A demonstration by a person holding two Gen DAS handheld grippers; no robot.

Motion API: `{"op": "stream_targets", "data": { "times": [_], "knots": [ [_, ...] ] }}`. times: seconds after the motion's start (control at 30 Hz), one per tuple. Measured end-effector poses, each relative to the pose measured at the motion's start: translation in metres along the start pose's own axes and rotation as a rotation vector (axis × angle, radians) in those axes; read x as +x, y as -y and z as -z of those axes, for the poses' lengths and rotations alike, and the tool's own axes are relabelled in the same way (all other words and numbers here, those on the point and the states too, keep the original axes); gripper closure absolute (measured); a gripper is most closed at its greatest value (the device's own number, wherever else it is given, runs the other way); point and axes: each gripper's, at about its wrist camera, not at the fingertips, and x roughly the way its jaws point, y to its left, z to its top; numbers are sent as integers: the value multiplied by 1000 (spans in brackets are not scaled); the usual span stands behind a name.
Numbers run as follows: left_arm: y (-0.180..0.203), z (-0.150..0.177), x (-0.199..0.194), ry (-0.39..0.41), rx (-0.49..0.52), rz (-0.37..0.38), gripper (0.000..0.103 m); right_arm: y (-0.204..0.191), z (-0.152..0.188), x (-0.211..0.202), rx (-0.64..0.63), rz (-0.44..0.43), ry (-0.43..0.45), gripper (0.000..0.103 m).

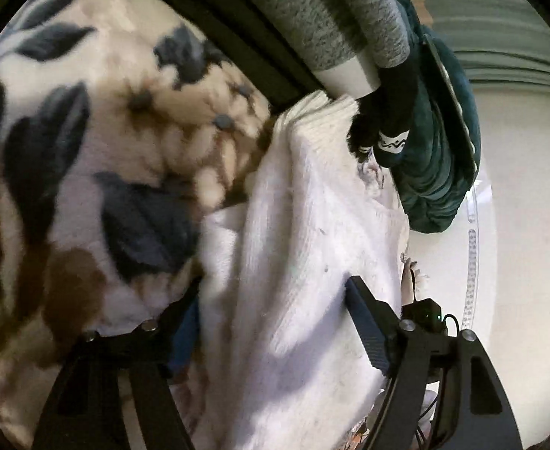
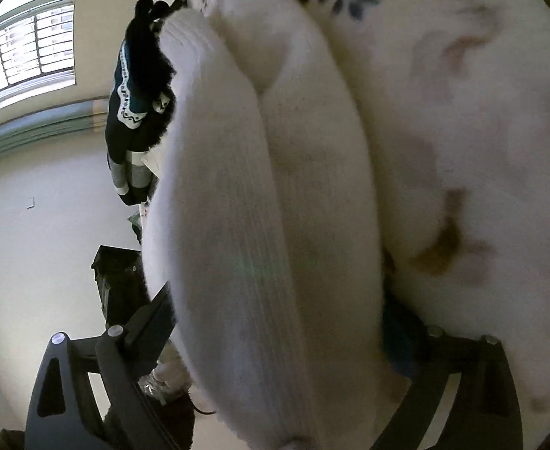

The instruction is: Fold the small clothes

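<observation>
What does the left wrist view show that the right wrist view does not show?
Only the left wrist view shows grey socks and a dark green blanket. Only the right wrist view shows a window. Both show the white sweater between the fingers of the left gripper and the right gripper, the flowered blanket, and a dark patterned garment.

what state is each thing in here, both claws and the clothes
left claw: fingers either side of the white knit sweater, apparently gripping it
right claw: fingers straddle the same sweater, grip unclear
white knit sweater: bunched in thick folds, not folded flat
floral fleece blanket: spread under the sweater
dark teal patterned garment: crumpled, draped beside the sweater
grey and black socks: lying loose, unfolded
</observation>
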Motion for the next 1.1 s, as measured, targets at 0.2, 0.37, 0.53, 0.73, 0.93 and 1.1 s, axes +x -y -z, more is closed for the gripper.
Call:
{"op": "stream_targets", "data": {
  "times": [0.2,0.37,0.53,0.73,0.93,1.1],
  "knots": [
    [22,15,2,20,80,3,70,-10,5,3,23,30,11,53],
    [28,37,-24,27,14,52,75,-20,19,-11,27,4,-3,59],
    [33,69,-25,-43,37,-55,70,-22,51,-29,17,42,-41,57],
    [37,57,-31,-30,78,-171,54,-9,56,-28,17,195,-42,35],
    [71,17,-13,16,215,-293,49,-35,48,-83,-97,300,223,35],
    [84,-13,16,4,327,-368,52,-46,11,-78,-112,269,258,35]
  ]
}}
